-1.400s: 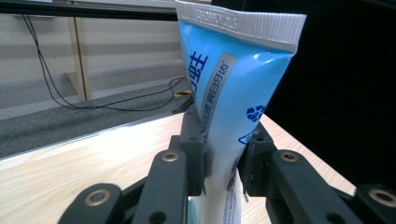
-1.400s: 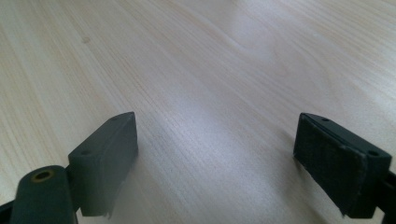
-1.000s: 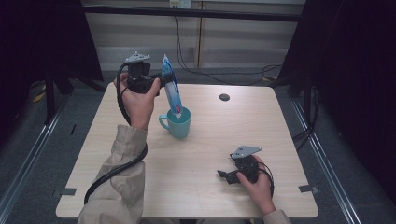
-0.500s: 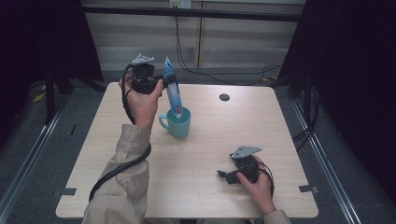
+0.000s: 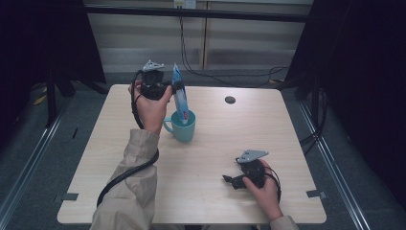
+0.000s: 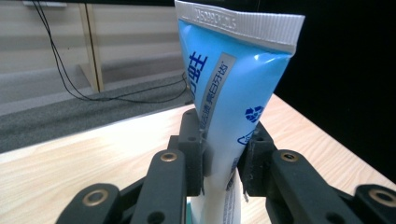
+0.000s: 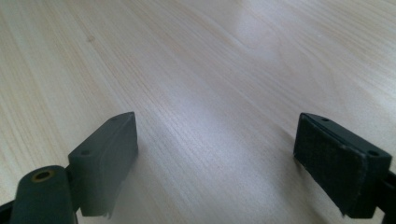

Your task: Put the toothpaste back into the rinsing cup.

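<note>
A blue and white toothpaste tube (image 5: 180,98) stands cap-down in a teal mug (image 5: 183,126) near the table's middle. My left gripper (image 5: 173,88) is shut on the tube's upper part, above the mug. In the left gripper view the tube (image 6: 229,100) rises between the two black pads (image 6: 195,158), its crimped end up and leaning right. My right gripper (image 5: 227,180) rests on the table near the front right, held by a hand. Its jaws stand wide apart in the right gripper view (image 7: 215,163), with bare wood between them.
The light wooden table (image 5: 287,143) has a small dark round hole (image 5: 230,99) at the back right. A black cable (image 5: 125,175) trails from the left gripper along the sleeve. Dark curtains and a floor with cables lie behind the table.
The left hand has lowered slightly with the tube, so the tube sits a little deeper in the mug. The right hand has stayed still.
</note>
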A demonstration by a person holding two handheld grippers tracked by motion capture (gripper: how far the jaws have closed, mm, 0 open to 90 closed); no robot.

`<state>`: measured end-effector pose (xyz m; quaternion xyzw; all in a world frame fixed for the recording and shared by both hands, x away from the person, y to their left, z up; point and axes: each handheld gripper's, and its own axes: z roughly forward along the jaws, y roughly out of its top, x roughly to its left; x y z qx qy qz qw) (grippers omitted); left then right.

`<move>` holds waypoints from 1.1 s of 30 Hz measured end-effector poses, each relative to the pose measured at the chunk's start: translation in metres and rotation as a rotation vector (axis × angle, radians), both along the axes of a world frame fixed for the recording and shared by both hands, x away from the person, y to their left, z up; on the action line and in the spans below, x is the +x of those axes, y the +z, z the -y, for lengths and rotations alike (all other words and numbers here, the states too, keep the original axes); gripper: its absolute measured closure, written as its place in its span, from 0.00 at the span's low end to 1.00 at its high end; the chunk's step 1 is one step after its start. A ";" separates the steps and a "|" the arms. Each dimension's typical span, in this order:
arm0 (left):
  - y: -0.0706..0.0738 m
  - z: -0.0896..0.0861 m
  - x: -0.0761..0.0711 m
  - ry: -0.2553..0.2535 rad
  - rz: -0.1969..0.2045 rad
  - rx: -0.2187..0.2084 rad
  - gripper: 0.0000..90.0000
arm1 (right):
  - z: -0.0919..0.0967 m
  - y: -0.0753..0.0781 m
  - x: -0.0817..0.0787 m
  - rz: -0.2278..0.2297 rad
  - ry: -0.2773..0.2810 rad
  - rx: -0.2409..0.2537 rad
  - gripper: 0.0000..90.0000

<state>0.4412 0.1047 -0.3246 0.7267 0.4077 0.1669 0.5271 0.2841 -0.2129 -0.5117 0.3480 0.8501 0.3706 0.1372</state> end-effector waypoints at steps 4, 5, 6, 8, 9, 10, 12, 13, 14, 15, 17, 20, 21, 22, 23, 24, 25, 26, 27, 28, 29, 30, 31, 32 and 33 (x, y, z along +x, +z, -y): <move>-0.006 0.000 0.001 0.006 -0.002 -0.004 0.83 | 0.000 0.000 0.000 -0.001 -0.001 0.000 0.15; -0.006 0.000 0.001 0.006 -0.002 -0.004 0.83 | 0.000 0.000 0.000 -0.001 -0.001 0.000 0.15; -0.010 0.000 0.002 0.007 -0.009 0.000 0.83 | 0.000 0.000 0.000 0.002 -0.001 -0.001 0.15; -0.012 0.000 0.003 0.008 -0.007 0.002 0.83 | 0.000 0.000 0.000 0.002 -0.001 -0.001 0.15; -0.014 0.001 0.003 0.011 -0.010 0.001 0.83 | 0.000 0.000 0.000 0.002 -0.001 -0.002 0.15; -0.014 0.001 0.003 0.011 -0.010 0.004 0.83 | 0.000 0.000 0.000 0.002 -0.001 -0.002 0.15; -0.017 0.002 0.003 0.013 -0.009 0.008 0.82 | 0.000 0.000 0.000 0.002 0.000 -0.002 0.15; -0.017 0.002 0.003 0.013 -0.009 0.008 0.82 | 0.000 0.000 0.000 0.002 0.000 -0.002 0.15; -0.019 0.002 0.003 0.011 -0.009 0.008 0.82 | 0.000 0.000 0.000 0.003 0.001 -0.002 0.15; -0.020 0.003 0.003 0.012 -0.008 0.011 0.82 | 0.000 0.000 0.000 0.003 0.001 -0.002 0.15; -0.022 0.003 0.003 0.014 -0.007 0.011 0.82 | 0.000 0.000 0.000 0.002 0.004 -0.003 0.15; -0.026 0.003 0.002 0.018 -0.008 0.011 0.82 | 0.000 0.000 0.000 0.004 0.007 -0.003 0.15; -0.026 0.003 0.002 0.018 -0.008 0.011 0.82 | 0.000 0.000 0.000 0.004 0.007 -0.003 0.15; -0.027 0.003 0.002 0.021 -0.005 0.008 0.82 | 0.000 0.000 0.000 0.003 0.006 -0.001 0.15; -0.027 0.003 0.002 0.021 -0.005 0.008 0.82 | 0.000 0.000 0.000 0.003 0.006 -0.001 0.15; -0.028 0.003 0.001 0.020 -0.006 0.012 0.82 | 0.000 0.000 0.000 0.003 0.007 -0.001 0.15; -0.030 0.004 0.000 0.022 -0.001 0.018 0.82 | 0.000 0.000 0.000 0.002 0.009 -0.002 0.15; -0.030 0.004 0.000 0.023 0.001 0.024 0.82 | 0.000 0.000 0.000 0.003 0.009 -0.002 0.15; -0.031 0.005 0.000 0.022 0.000 0.026 0.82 | 0.000 0.000 0.000 0.003 0.009 -0.002 0.15; -0.032 0.005 0.000 0.020 -0.002 0.028 0.82 | 0.000 0.000 0.000 0.003 0.009 -0.002 0.15; -0.032 0.005 0.000 0.020 -0.002 0.028 0.82 | 0.000 0.000 0.000 0.003 0.009 -0.002 0.15; -0.036 0.005 0.001 0.015 -0.005 0.023 0.82 | 0.000 0.000 0.000 0.002 0.010 -0.002 0.15; -0.037 0.005 0.001 0.017 -0.009 0.023 0.82 | 0.000 0.000 0.000 0.003 0.010 -0.002 0.15; -0.039 0.005 0.001 0.018 -0.010 0.025 0.82 | 0.000 0.000 0.000 0.003 0.010 -0.002 0.15; -0.039 0.005 0.001 0.018 -0.010 0.025 0.82 | 0.000 0.000 0.000 0.003 0.010 -0.002 0.15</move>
